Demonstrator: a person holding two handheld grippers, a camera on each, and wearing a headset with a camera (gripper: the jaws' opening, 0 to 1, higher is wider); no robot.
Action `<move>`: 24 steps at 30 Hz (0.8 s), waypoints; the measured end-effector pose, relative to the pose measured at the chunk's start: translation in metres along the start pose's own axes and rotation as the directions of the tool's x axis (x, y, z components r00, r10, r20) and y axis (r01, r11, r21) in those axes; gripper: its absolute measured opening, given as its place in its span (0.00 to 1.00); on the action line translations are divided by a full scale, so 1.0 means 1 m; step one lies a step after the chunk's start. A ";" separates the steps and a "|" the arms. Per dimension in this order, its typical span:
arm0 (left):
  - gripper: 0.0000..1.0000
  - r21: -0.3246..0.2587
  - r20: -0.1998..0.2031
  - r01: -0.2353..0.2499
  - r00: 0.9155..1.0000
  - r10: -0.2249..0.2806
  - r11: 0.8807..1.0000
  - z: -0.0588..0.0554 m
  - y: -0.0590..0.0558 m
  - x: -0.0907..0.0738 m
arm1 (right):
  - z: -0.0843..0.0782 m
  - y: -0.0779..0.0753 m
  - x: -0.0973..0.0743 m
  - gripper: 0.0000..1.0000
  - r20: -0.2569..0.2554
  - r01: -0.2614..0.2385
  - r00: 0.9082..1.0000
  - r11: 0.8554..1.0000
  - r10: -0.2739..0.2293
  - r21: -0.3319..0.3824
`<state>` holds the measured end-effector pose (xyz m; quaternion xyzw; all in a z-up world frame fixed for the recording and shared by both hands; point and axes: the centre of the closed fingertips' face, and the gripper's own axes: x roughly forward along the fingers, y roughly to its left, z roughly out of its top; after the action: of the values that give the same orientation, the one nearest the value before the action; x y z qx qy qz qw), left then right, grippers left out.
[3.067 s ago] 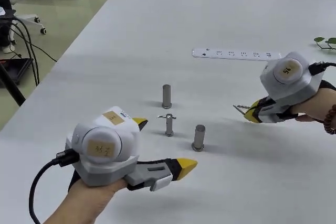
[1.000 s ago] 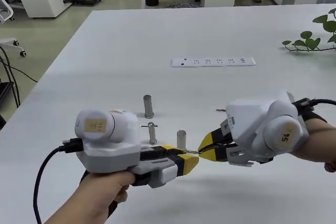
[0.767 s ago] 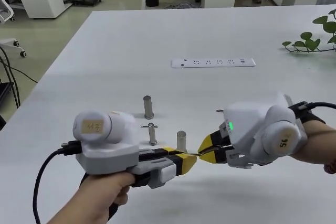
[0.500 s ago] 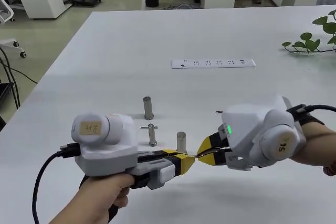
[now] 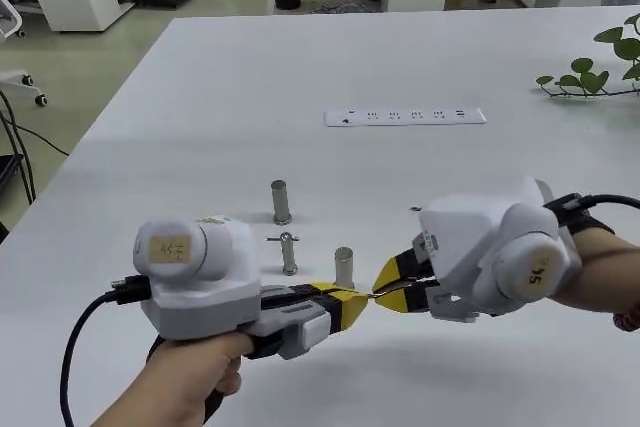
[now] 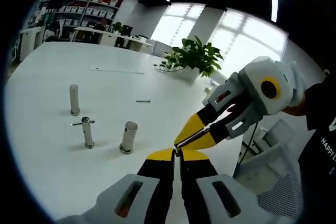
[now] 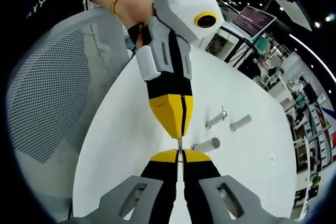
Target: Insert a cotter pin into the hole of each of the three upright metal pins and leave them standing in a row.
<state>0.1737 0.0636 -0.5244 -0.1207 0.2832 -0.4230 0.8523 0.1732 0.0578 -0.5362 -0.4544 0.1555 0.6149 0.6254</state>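
While poised tip to tip near the nearest metal pin (image 5: 344, 267), clamping one cotter pin (image 7: 179, 146), seemingly, in left tongs (image 6: 177, 153) and right tongs (image 7: 179, 155).

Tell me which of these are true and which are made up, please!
1. Three metal pins stand upright on the white table. True.
2. Every pin already has a cotter pin through it. False: just the middle pin has one poking through.
3. The left claw and the right claw meet tip to tip, both shut on a thin cotter pin. True.
4. The power strip lies between the claws and the pins. False: it lies beyond the pins, farther from the person.
5. A leafy plant sits at the left edge of the table. False: it is at the right edge.
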 end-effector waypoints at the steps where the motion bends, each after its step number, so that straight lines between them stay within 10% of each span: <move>1: 0.00 0.006 0.002 0.001 1.000 -0.001 1.000 0.001 0.000 0.000 | 0.000 -0.001 0.000 0.00 0.009 0.000 1.000 1.000 0.000 0.031; 13: 0.00 0.038 0.043 0.034 0.998 -0.035 0.999 0.007 -0.002 -0.002 | 0.000 -0.006 -0.002 0.01 0.123 -0.051 0.992 0.959 0.017 0.278; 24: 0.00 0.164 0.041 0.041 0.998 -0.049 0.986 0.004 0.001 -0.012 | -0.002 -0.007 -0.007 0.07 0.244 -0.135 0.970 0.849 0.007 0.510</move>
<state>0.1709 0.0738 -0.5175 -0.0662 0.2258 -0.4610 0.8556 0.1786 0.0528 -0.5297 -0.1858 0.2591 0.6211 0.7159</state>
